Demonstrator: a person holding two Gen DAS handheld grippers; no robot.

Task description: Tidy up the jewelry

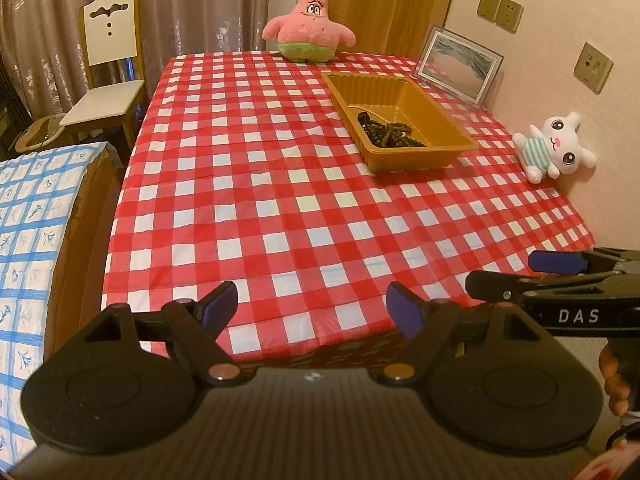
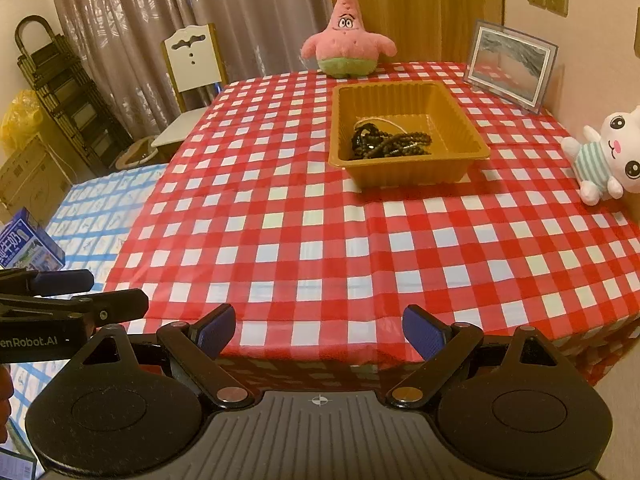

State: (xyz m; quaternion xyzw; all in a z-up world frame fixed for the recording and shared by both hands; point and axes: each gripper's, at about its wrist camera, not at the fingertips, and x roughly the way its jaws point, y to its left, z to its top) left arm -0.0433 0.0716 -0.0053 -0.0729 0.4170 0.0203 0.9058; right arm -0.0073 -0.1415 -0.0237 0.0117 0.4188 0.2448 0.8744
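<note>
I see the red-checked table [image 2: 304, 240] filling both views. The gold tray [image 2: 472, 120] sits toward its far right, well apart from both tools. Dark bead jewelry [image 2: 390, 144] lies heaped inside the tray's near end. My left gripper [image 1: 312, 308] and right gripper [image 2: 318, 330] hang over the near edge, fingers spread wide, holding nothing.

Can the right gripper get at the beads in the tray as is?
Probably yes. The right gripper is open and empty, the cloth between it and the tray is bare, and the beads lie uncovered inside.
</note>
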